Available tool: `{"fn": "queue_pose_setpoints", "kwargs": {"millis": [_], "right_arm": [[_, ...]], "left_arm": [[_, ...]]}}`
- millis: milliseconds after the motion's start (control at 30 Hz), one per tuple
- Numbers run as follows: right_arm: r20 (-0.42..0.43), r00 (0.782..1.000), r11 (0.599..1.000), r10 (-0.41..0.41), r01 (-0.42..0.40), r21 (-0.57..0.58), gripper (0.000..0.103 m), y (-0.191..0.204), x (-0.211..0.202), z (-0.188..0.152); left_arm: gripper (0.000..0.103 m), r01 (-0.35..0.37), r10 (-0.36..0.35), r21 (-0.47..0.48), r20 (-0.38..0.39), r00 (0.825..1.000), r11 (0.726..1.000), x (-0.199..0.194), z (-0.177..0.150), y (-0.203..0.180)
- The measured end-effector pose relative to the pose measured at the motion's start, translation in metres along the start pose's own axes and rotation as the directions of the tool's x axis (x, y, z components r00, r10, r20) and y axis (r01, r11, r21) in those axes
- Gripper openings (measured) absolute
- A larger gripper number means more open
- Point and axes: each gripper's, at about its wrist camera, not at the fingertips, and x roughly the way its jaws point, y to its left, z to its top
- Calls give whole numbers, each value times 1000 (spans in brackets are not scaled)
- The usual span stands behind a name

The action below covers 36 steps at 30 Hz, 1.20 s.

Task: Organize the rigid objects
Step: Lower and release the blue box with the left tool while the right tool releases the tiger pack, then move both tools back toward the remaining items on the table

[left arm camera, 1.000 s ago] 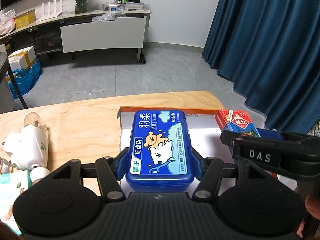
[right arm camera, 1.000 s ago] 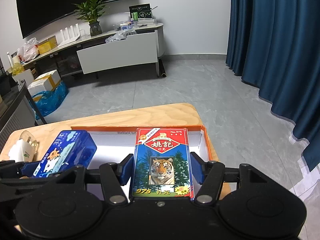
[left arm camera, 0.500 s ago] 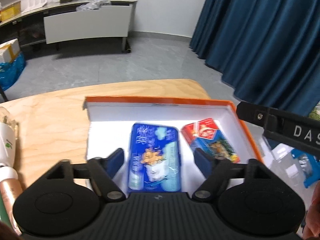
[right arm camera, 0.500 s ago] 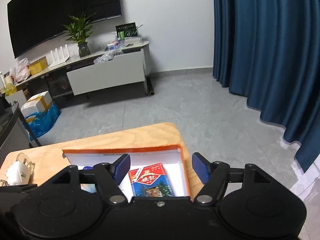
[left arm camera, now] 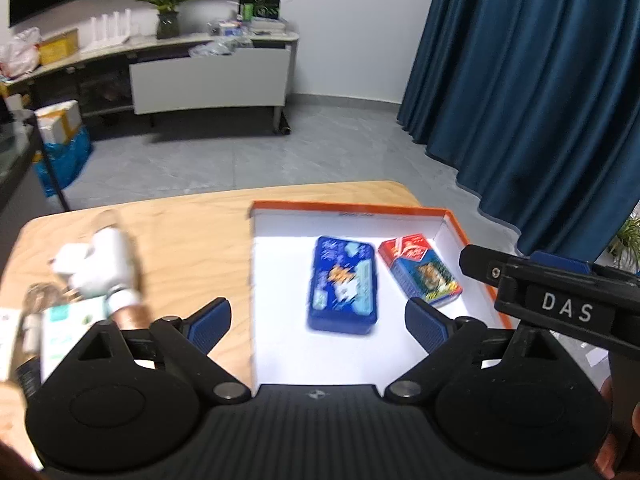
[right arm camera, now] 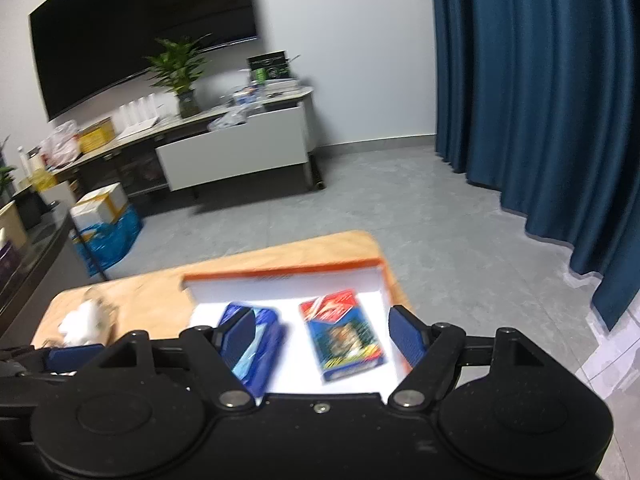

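Observation:
A blue floss box (left arm camera: pixel 343 286) and a red-and-blue playing card box (left arm camera: pixel 418 274) lie side by side in the white tray with the orange rim (left arm camera: pixel 348 208) on the wooden table. My left gripper (left arm camera: pixel 318 326) is open and empty, raised above the tray's near left part. My right gripper (right arm camera: pixel 322 338) is open and empty above the tray; the card box (right arm camera: pixel 340 334) lies between its fingers below, the floss box (right arm camera: pixel 256 344) behind its left finger. The right gripper's body (left arm camera: pixel 560 308) shows at the right of the left wrist view.
A white plug adapter (left arm camera: pixel 100 266), a green-and-white packet (left arm camera: pixel 66 326) and other small items lie on the table (left arm camera: pixel 192 236) left of the tray. The table's far edge drops to a grey floor. Blue curtains hang at the right.
Both grippers let go of their boxes, opened wide and rose back from the tray. The floss box and the card box now lie in the tray.

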Motion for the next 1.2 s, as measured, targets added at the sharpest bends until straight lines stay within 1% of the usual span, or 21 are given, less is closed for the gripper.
{"fn": "queue_pose_setpoints", "kwargs": {"millis": [167, 300, 400, 567, 633, 700, 800, 867, 967, 1100, 1167, 1200], "right_arm": [[-9, 998, 998, 57, -57, 3, 87, 23, -21, -16], [-28, 995, 995, 93, -94, -37, 87, 48, -31, -31], [-46, 989, 989, 139, -141, -52, 87, 65, -37, -41], [-68, 982, 977, 178, -185, -111, 87, 92, -45, -59], [-75, 977, 971, 198, -206, -125, 87, 101, -47, -66], [-88, 974, 966, 210, -220, -136, 87, 109, -46, -72], [-115, 968, 961, 223, -238, -143, 87, 120, -42, -82], [-129, 965, 957, 229, -247, -154, 87, 126, -40, -88], [-139, 963, 952, 231, -253, -171, 87, 132, -39, -93], [-151, 961, 950, 234, -259, -174, 87, 133, -34, -93], [-158, 958, 947, 239, -266, -179, 87, 134, -30, -94], [-162, 956, 945, 243, -271, -181, 87, 135, -28, -94]], "left_arm": [[97, -30, 30, -33, 11, 999, 999, -26, -13, 22], [97, -64, 65, -42, 18, 998, 997, -43, -29, 38], [99, -70, 72, -62, 40, 997, 996, -60, -45, 55], [102, -95, 102, -109, 63, 993, 990, -84, -74, 94], [103, -139, 146, -120, 58, 988, 983, -88, -86, 108], [103, -172, 179, -145, 35, 983, 974, -89, -96, 121], [103, -189, 195, -170, 18, 981, 967, -86, -104, 132], [103, -204, 210, -158, 20, 978, 966, -82, -106, 133], [103, -205, 210, -130, 30, 977, 970, -73, -110, 134], [103, -224, 227, -81, 31, 973, 971, -53, -116, 137], [103, -239, 241, -70, 29, 970, 969, -46, -120, 140], [101, -241, 244, -72, 33, 969, 968, -43, -121, 142]]}}
